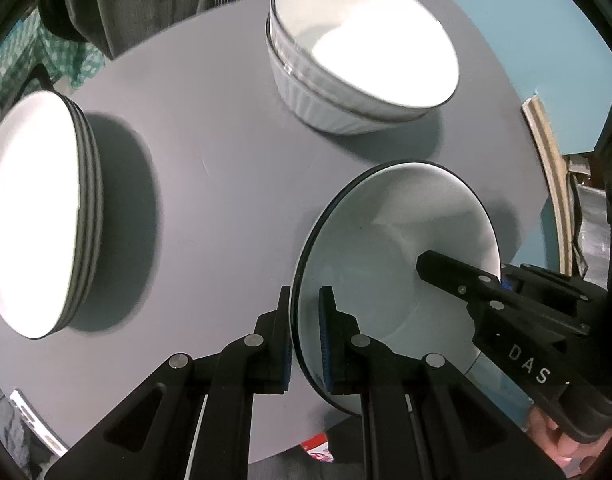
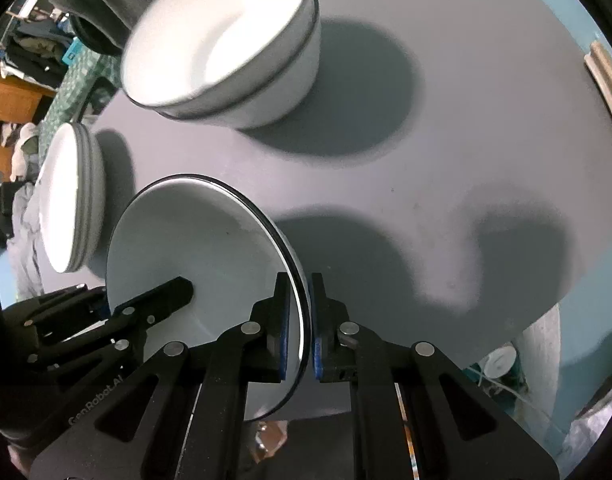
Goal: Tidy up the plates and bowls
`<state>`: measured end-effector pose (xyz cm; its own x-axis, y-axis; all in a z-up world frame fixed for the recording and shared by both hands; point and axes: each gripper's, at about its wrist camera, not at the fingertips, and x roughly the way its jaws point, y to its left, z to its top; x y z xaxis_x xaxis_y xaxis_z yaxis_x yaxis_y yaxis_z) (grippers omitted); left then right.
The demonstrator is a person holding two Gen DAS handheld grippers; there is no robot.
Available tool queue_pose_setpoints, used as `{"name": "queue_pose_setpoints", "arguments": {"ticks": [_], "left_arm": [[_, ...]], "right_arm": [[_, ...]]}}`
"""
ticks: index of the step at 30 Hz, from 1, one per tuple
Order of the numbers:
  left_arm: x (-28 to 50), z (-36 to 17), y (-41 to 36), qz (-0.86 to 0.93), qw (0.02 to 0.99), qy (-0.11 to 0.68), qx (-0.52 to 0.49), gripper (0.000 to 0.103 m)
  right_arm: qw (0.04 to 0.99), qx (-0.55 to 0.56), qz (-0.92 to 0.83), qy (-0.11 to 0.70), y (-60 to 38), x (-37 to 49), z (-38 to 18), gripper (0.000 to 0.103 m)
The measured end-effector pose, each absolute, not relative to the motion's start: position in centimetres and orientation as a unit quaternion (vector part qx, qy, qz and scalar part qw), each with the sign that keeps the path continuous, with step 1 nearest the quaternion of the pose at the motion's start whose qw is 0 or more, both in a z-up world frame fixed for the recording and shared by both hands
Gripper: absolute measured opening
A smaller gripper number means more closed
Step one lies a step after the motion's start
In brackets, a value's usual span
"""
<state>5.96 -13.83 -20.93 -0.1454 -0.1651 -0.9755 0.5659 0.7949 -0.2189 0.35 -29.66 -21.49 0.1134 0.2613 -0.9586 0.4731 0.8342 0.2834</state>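
Left wrist view has the left gripper (image 1: 306, 336) pinching the near-left rim of a shallow white bowl (image 1: 394, 264), one blue ribbed pad inside the rim and one outside. That bowl is smooth and glossy, edged with a thin dark line, and sits at the near right of the round matte grey table (image 1: 210, 168). On its right side the right gripper (image 2: 305, 320) clamps the rim the same way (its black finger shows inside the bowl in the left view). Whether the bowl rests on the table or is lifted, I cannot tell.

Far across the table stands a stack of deep bowls (image 1: 358, 52), white, the lower one ribbed on its outer wall. At the left edge sits a stack of plates (image 1: 46, 216), white faces with dark rims layered closely.
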Motion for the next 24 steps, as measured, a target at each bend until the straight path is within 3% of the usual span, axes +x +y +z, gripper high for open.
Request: {"name": "queue_pose_setpoints", "arguments": {"ticks": [16,24], "left_arm": [[8.9,-13.7,-15.7,-0.309,0.684,0.648,0.128,0.011],[12.8,-14.2,-18.3,-0.303,0.695,0.636,0.143,0.011]], "right_arm": [[0.733,0.26,-0.069,0.625,-30.4,3.6,-15.1,0.009],[0.738,0.255,-0.068,0.622,-32.8,7.4,-15.2,0.009]]}}
